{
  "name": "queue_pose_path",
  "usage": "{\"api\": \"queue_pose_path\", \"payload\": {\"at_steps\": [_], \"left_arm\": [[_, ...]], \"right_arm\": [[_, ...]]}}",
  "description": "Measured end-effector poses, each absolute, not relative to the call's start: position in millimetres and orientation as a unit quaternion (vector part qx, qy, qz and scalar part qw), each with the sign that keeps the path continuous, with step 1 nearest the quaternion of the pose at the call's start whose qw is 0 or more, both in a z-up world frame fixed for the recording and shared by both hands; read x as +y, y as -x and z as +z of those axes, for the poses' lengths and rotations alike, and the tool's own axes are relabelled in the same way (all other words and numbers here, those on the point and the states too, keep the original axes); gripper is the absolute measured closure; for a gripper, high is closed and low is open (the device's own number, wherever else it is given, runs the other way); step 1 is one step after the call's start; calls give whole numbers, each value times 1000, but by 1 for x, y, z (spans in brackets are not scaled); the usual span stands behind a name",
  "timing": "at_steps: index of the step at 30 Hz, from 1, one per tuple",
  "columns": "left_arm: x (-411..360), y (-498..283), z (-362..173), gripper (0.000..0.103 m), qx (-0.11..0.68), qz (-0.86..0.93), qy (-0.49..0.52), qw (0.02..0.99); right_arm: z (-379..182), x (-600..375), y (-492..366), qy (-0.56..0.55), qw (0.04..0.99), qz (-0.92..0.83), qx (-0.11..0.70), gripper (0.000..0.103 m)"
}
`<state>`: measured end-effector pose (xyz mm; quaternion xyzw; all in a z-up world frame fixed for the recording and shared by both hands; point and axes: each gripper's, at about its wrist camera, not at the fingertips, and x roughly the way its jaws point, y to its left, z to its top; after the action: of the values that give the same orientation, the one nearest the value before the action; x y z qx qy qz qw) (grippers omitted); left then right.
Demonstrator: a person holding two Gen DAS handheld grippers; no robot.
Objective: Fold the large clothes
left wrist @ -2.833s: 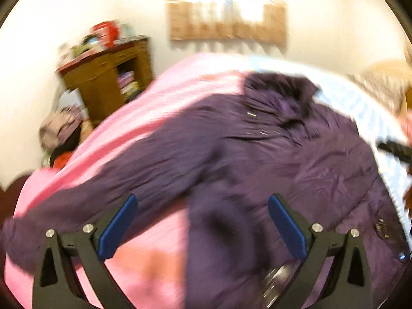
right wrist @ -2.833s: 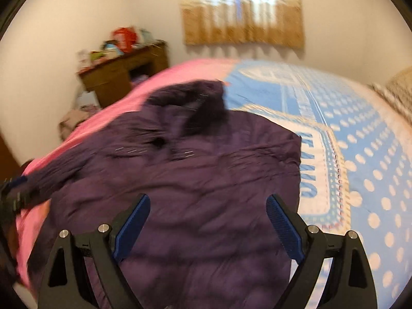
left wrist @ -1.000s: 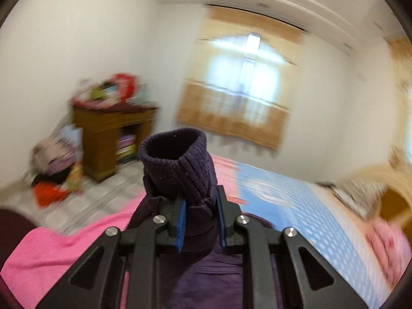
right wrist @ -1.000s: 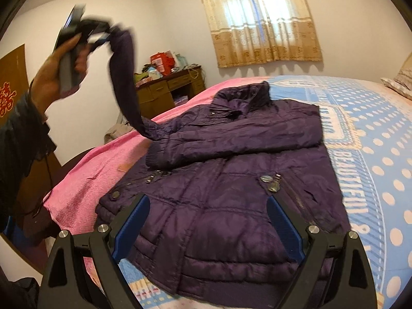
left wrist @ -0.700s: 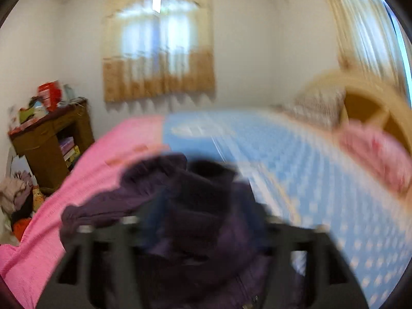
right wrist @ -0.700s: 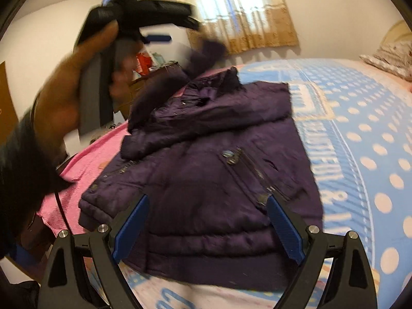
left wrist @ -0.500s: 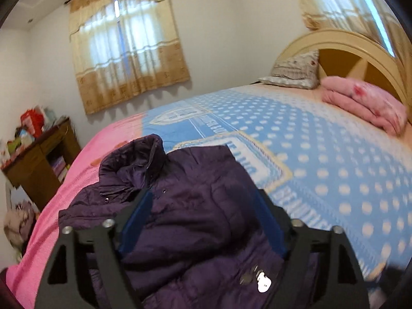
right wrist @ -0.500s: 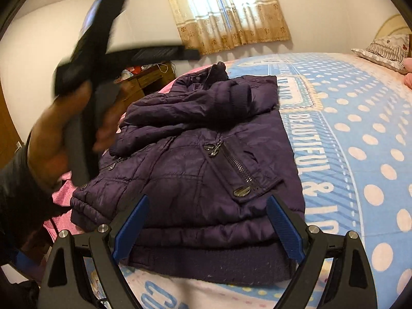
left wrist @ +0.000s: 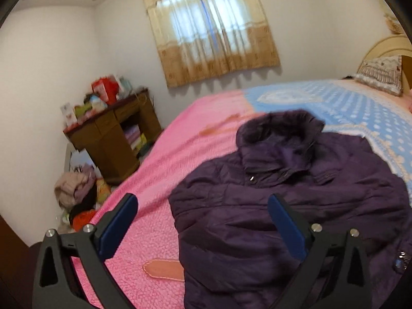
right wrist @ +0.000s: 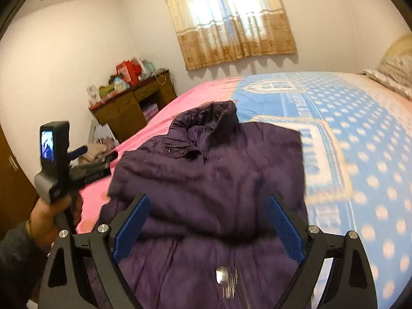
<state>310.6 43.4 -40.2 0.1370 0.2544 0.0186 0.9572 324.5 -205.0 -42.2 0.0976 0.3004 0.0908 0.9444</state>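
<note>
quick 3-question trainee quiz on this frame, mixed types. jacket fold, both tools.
1. True or false: the left tool is clamped on a sleeve.
2. The purple jacket lies on: A) floor B) bed C) wooden desk.
3. Fill in: both sleeves lie folded ____ the jacket's front.

Key: 1 false, its jaws have just been opening and grip nothing; the right tool is open too. 2 B. 3 across.

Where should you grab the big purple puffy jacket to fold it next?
Probably the bottom hem of the purple padded jacket, coming from the near edge of the bed. Both sleeves already lie folded across its front, and the hem lies nearest, just below the open right tool. Lifting it toward the collar would halve it.
</note>
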Motion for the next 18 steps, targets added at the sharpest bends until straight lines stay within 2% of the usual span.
{"api": "queue_pose_path", "payload": {"at_steps": [8, 12, 18], "left_arm": [[33, -340, -89, 0, 308, -8, -156, 938], [23, -350, -115, 0, 346, -25, -177, 921], [22, -343, -123, 0, 351, -22, -173, 920]], "right_arm": [[-82, -171, -406, -58, 929, 76, 358, 11], [-107, -167, -418, -33, 924, 65, 375, 11], [-135, -162, -418, 10, 914, 58, 401, 12]]}}
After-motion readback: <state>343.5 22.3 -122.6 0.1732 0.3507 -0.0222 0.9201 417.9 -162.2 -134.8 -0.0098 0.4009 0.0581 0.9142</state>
